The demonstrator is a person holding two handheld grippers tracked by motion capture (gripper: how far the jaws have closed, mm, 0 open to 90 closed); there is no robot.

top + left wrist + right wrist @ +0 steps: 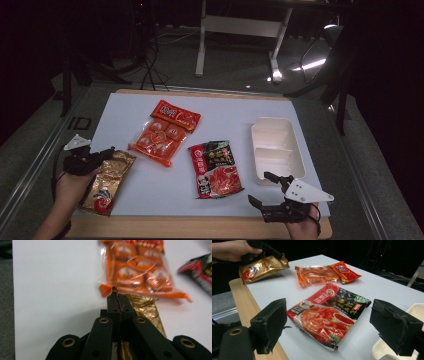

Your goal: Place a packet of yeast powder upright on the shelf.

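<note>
My left gripper (107,152) pinches the gold pack (107,182) by its top edge. My right gripper (265,189) gapes wide, holding nothing, beside the tray (277,145).

Crinkled gold foil packet (107,182), lengthwise at the table's near-left edge

Gold snack pouch (106,184): glossy crinkled foil. Orange multipack (161,137): shiny clear plastic film. Red-black sauce packet (215,168): glossy printed plastic. Compartment tray (277,146): matt off-white plastic. Tabletop (200,227): wood edge, matt white sheet.
</note>
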